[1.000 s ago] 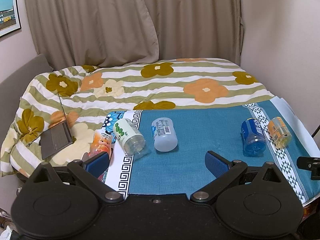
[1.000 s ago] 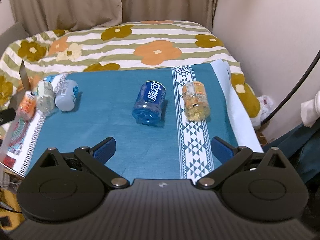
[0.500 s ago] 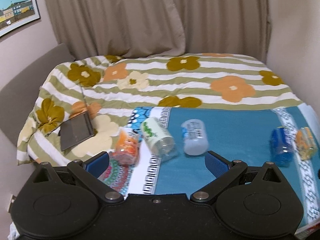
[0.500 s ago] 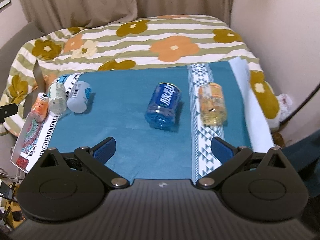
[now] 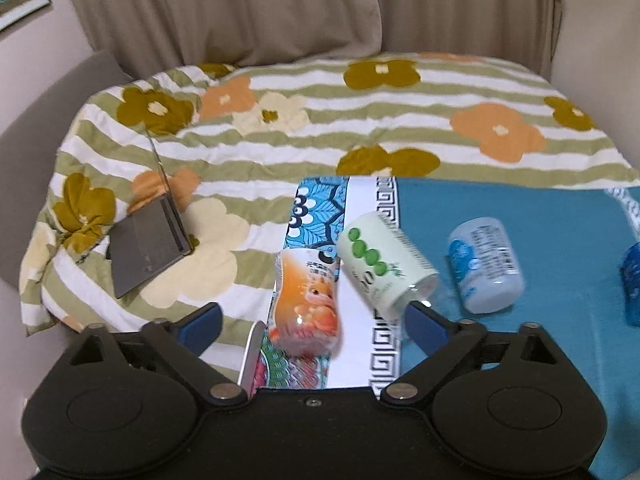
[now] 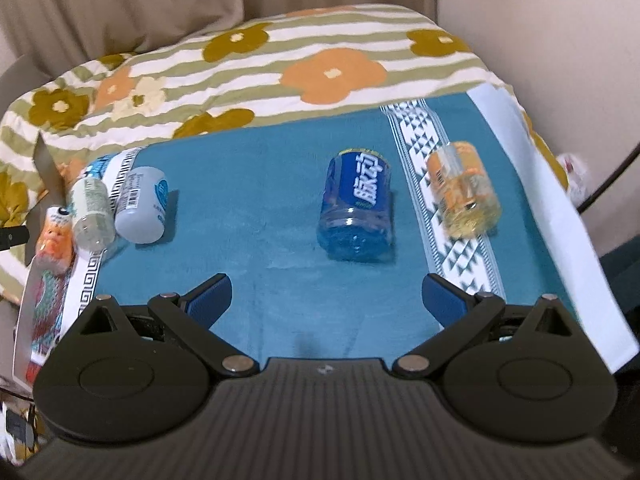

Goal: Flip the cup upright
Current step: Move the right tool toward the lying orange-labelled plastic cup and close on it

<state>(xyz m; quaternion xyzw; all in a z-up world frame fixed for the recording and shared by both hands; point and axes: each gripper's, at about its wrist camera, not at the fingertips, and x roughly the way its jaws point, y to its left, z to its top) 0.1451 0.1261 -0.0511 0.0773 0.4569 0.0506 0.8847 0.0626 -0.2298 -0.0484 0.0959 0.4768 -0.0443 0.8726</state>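
Observation:
Several plastic cups lie on their sides on a teal cloth (image 6: 260, 184). In the left wrist view an orange-printed cup (image 5: 308, 300) lies between my open left gripper's (image 5: 314, 322) fingertips, with a green-dotted cup (image 5: 382, 264) and a pale blue-labelled cup (image 5: 484, 264) to its right. In the right wrist view a blue cup (image 6: 356, 204) lies just ahead of my open, empty right gripper (image 6: 326, 298). A yellow-orange cup (image 6: 462, 194) lies to its right. The three left cups show at the far left, the orange one (image 6: 54, 240) outermost.
The cloth lies over the near part of a flower-patterned striped blanket (image 5: 360, 112). A grey laptop (image 5: 150, 240) rests on the blanket to the left. Curtains (image 5: 240, 8) hang behind. The cloth's white right edge (image 6: 560, 216) drops off beside a wall.
My left gripper has moved left and forward, so the orange cup now sits between its fingers. My right gripper has moved closer to the blue cup.

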